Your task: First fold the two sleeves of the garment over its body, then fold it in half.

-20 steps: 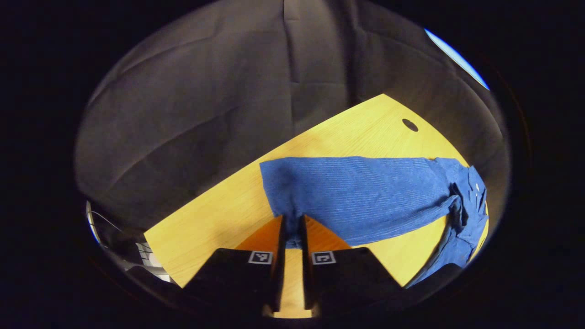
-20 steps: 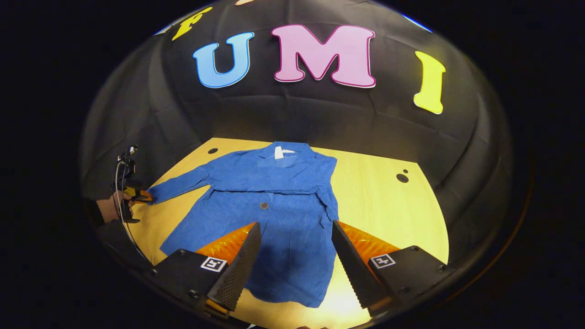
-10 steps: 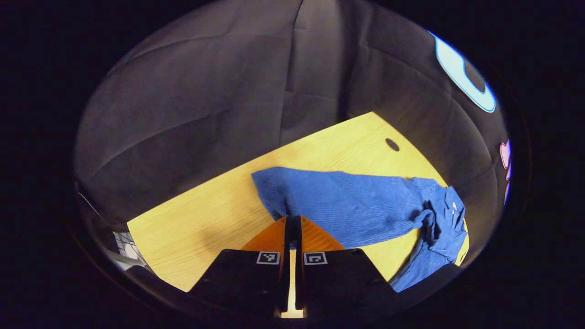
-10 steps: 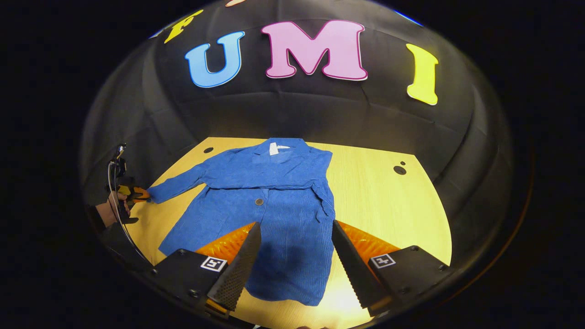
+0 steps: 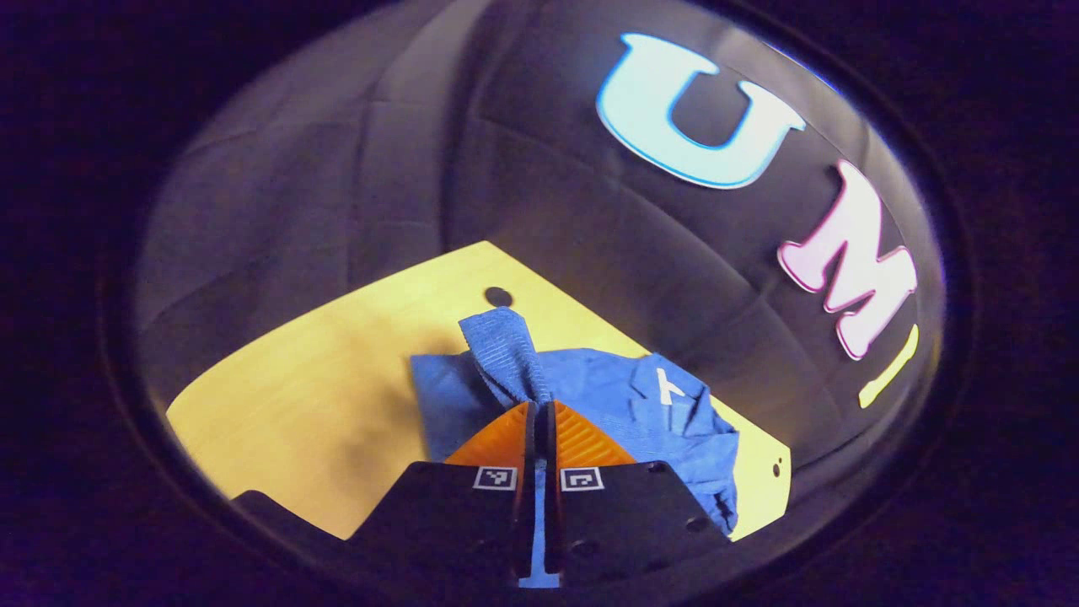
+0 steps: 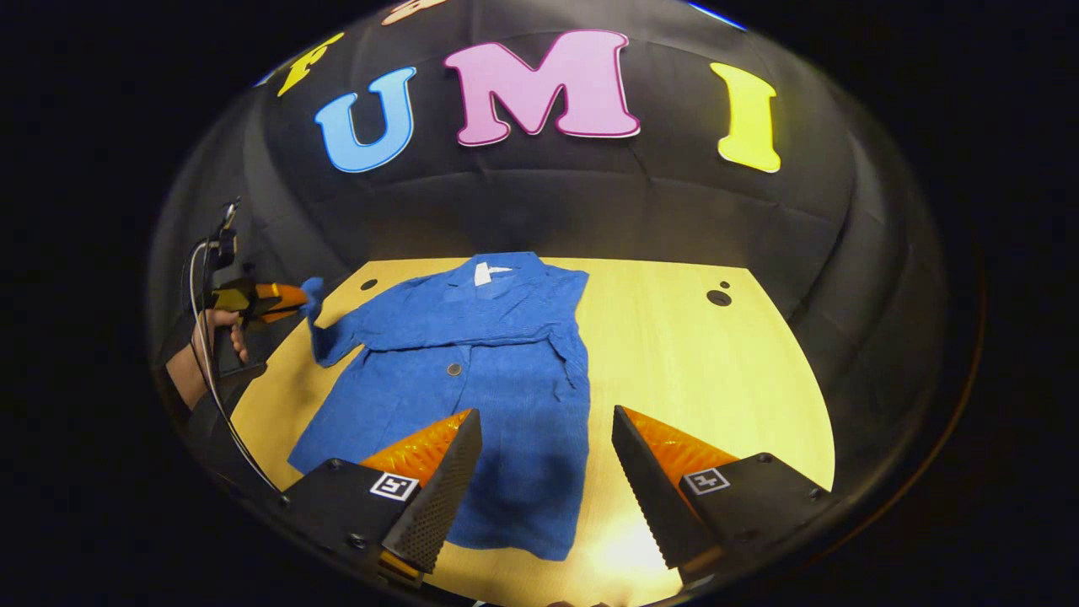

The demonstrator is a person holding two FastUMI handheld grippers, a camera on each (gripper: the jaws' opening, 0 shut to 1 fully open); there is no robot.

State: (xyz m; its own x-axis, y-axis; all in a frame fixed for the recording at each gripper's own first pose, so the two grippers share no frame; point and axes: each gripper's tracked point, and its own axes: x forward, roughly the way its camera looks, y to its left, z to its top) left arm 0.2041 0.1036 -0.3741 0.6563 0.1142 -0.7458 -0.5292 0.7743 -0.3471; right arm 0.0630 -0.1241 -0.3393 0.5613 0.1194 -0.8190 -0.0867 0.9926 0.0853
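left gripper point(image 5: 539, 413) clenched on cuff of blue ribbed fabric jacket point(image 6: 472, 354), sleeve raised at frame left above yellow wooden bench point(image 6: 716, 371); right gripper point(image 6: 544, 438) released, lower centre.

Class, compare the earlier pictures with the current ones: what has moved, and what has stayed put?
The left gripper, shut on the sleeve cuff, has lifted it off the table and begun swinging it toward the jacket's body. The right gripper stays open above the hem; the other sleeve stays folded.
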